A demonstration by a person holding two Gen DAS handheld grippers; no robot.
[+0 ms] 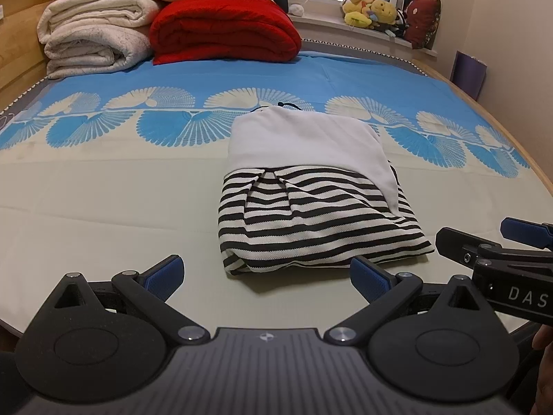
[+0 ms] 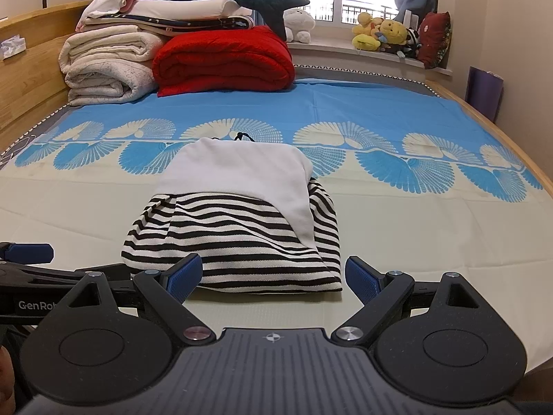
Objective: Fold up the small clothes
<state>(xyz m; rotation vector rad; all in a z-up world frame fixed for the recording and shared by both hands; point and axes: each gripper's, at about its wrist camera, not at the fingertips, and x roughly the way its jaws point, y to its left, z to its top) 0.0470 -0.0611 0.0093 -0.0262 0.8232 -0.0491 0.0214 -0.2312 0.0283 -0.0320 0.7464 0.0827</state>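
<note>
With their jaws spread wide and holding nothing, the left gripper (image 1: 266, 278) and right gripper (image 2: 273, 278) hover side by side at the near hem of the garment (image 1: 311, 200), seemingly poised for the next fold. The striped, white-topped piece lies partly folded mid-bed (image 1: 86, 190). Beyond, 2 blanket stacks (image 1: 221, 31) and plush toys (image 1: 373, 10) line the window end.
</note>
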